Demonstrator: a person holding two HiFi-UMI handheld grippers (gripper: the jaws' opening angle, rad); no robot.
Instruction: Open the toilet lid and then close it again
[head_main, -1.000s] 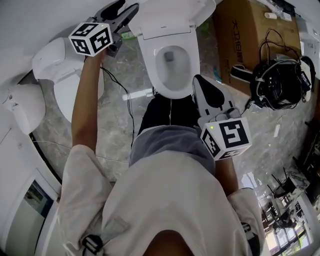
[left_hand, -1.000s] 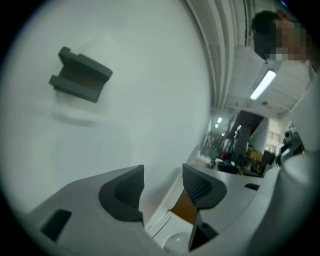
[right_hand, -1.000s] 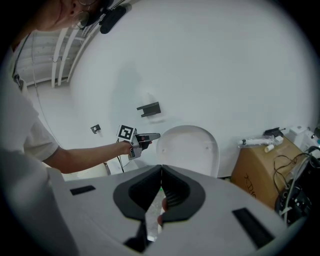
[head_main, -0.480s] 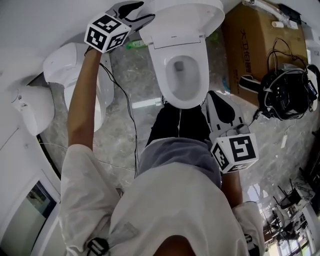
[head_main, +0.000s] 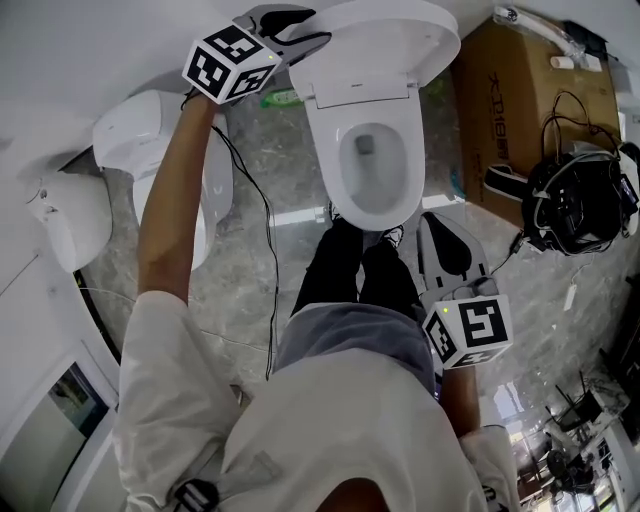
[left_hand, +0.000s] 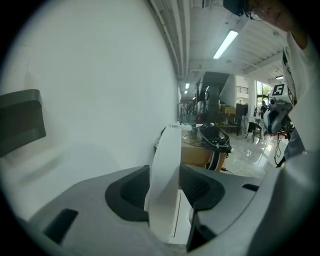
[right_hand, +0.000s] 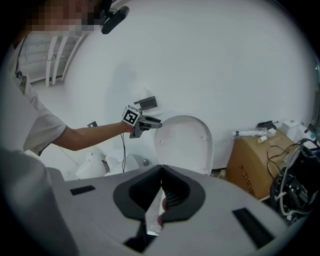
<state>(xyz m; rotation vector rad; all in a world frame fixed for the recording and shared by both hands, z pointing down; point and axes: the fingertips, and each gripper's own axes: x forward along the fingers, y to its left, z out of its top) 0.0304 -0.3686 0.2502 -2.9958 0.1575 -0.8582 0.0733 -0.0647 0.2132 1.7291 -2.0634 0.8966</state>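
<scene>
Gripping the side rim of the raised toilet lid (head_main: 385, 40), the left gripper (head_main: 305, 30) shows in the head view above and left of the open toilet bowl (head_main: 372, 170). The right gripper (head_main: 440, 230) hangs just right of the bowl's near end, touching nothing. The bowl stands on a grey marble floor (head_main: 250, 270), with a cardboard box (head_main: 510, 100) to its right and a second white toilet (head_main: 130, 130) well to its left. In the left gripper view, the lid's white edge stands upright between the two dark pads, which have just been closing and now sit against it on both sides, with a white wall beyond. In the right gripper view, the jaw tips meet on nothing, and the lid stands upright behind the bowl, against the white wall.
</scene>
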